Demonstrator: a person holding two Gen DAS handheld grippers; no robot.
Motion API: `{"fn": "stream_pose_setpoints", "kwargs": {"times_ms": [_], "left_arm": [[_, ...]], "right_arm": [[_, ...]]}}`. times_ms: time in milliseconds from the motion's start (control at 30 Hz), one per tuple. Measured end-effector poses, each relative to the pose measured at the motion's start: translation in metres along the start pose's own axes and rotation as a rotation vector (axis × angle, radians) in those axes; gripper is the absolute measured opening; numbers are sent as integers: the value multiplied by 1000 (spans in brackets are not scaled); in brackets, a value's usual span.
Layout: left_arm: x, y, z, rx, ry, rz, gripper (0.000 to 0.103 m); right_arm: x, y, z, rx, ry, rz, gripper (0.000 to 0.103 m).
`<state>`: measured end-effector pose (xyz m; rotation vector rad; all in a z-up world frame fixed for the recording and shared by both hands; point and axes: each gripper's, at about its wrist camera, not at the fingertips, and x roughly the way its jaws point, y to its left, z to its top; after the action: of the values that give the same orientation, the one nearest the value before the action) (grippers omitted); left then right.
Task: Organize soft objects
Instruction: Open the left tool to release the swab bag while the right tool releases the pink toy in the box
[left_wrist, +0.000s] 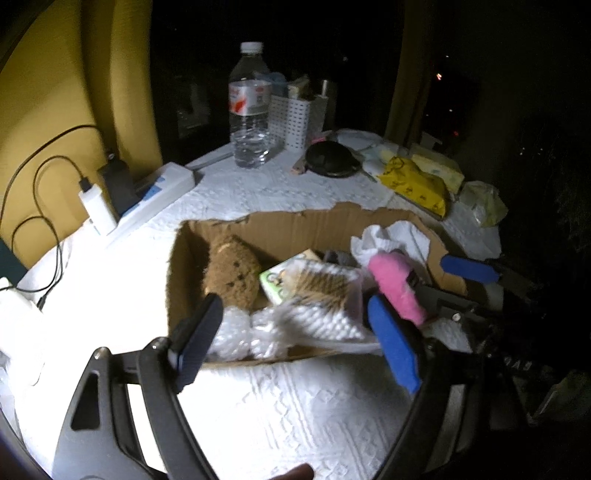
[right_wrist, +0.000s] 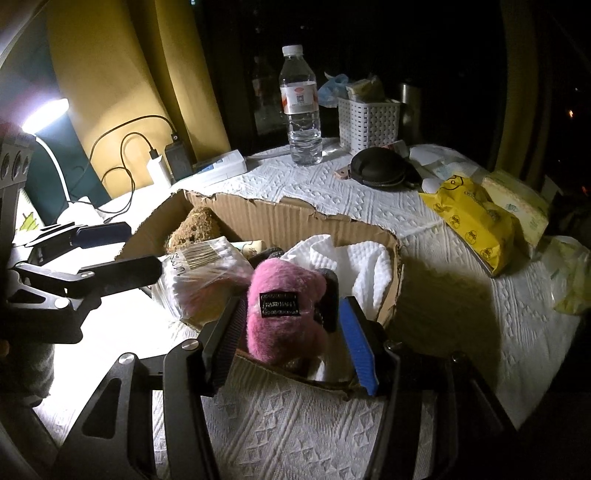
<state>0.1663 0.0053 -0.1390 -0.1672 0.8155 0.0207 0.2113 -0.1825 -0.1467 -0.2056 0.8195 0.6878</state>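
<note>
A torn cardboard box (left_wrist: 295, 225) (right_wrist: 280, 216) sits on the white tablecloth. It holds a brown plush (left_wrist: 232, 271) (right_wrist: 195, 225), a bagged pack of white pads (left_wrist: 321, 295) (right_wrist: 195, 266), bubble wrap (left_wrist: 240, 336) and a white cloth (left_wrist: 391, 236) (right_wrist: 354, 262). My right gripper (right_wrist: 293, 339) is shut on a pink plush toy (right_wrist: 284, 306) (left_wrist: 397, 288) with a black label, over the box's near right corner. My left gripper (left_wrist: 295, 339) is open and empty at the box's near edge; it also shows in the right wrist view (right_wrist: 122, 251).
At the back stand a water bottle (left_wrist: 249, 107) (right_wrist: 301, 107), a white basket (left_wrist: 291, 118) (right_wrist: 367, 120), a black round case (left_wrist: 332, 158) (right_wrist: 382, 166) and a yellow pack (left_wrist: 415, 182) (right_wrist: 469, 214). A power strip with chargers (left_wrist: 147, 195) (right_wrist: 173, 162) lies left. A lamp (right_wrist: 44, 114) glows.
</note>
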Motion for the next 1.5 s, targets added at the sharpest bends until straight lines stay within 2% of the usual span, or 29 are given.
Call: {"fn": "stream_pose_setpoints", "kwargs": {"times_ms": [267,633,900,1500], "left_arm": [[19,12,-13,-11,72,46,83],[44,-3,-10,26,109,41,83],[38,-2,-8,17,93,31,83],[-16,-17,-8,39,2,-9,83]], "right_arm": [[0,0,-1,0,2,0,57],[15,-3,-3,7,35,-5,57],[20,1,-3,3,39,2,58],[-31,14,-1,-3,-32,-45,58]]}}
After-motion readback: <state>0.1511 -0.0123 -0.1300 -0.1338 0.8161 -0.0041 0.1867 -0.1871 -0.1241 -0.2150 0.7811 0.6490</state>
